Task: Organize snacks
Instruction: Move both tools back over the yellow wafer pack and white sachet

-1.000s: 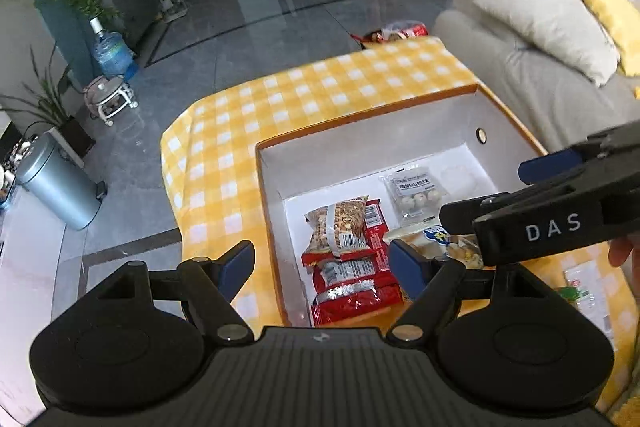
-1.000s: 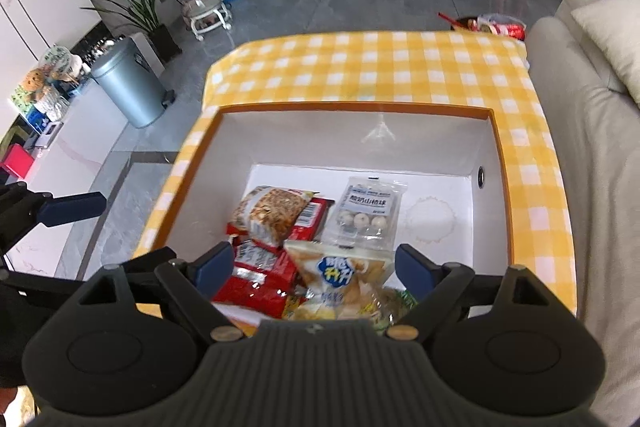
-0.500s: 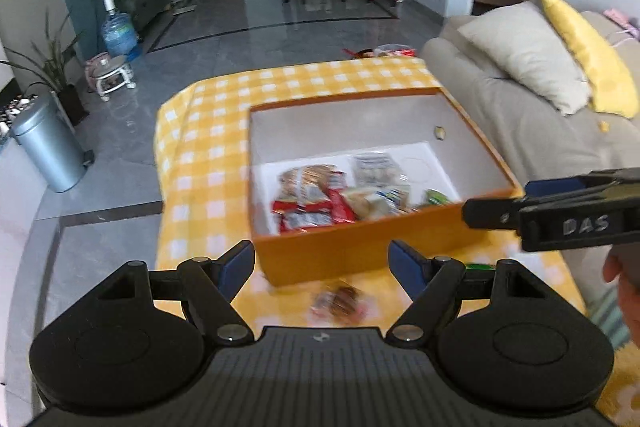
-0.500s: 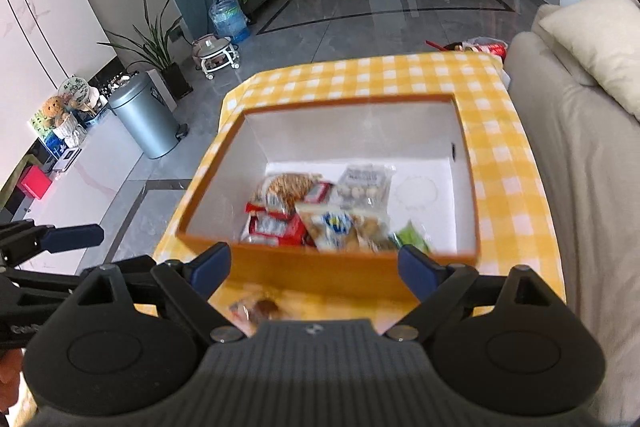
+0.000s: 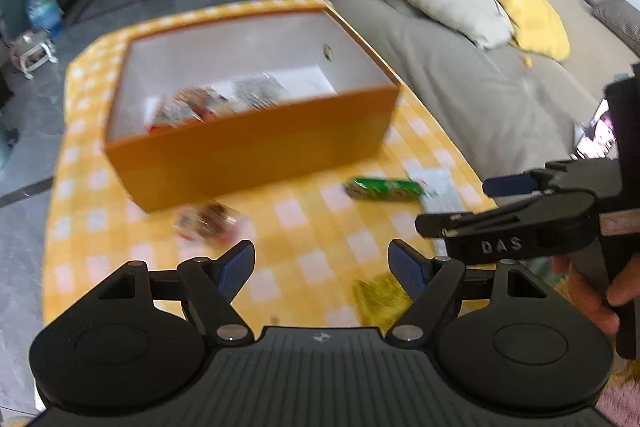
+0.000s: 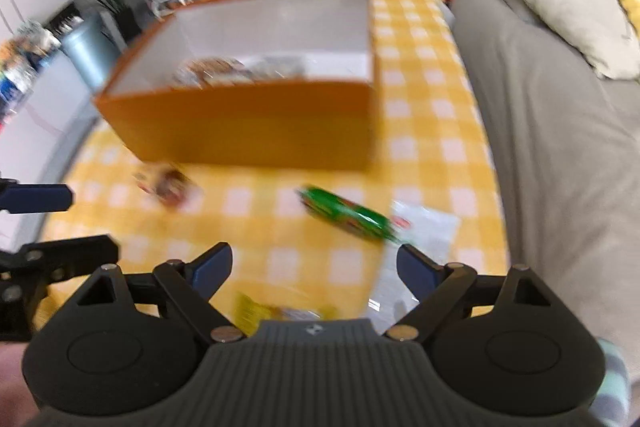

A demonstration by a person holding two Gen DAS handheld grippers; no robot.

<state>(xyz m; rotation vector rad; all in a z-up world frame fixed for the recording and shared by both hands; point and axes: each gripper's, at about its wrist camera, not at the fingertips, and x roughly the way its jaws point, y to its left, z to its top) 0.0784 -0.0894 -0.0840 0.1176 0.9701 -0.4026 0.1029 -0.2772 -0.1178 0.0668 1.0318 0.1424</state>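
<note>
yellow checked cloth covered the bench (image 5: 320, 227), and both grippers had pulled back from over the box since a second earlier, so loose snacks now lay ahead. the left gripper (image 5: 321, 263) and right gripper (image 6: 315, 267) each had fingers apart, holding nothing. nearest lay a yellow-green packet (image 5: 378, 297), blurred. further on, a green packet (image 6: 346, 215) lay beside a white one (image 6: 426, 225), a reddish snack (image 5: 208, 221) near the box. beyond, the orange box (image 5: 256, 155) held several packets. probably a fresh pickup came next.
</note>
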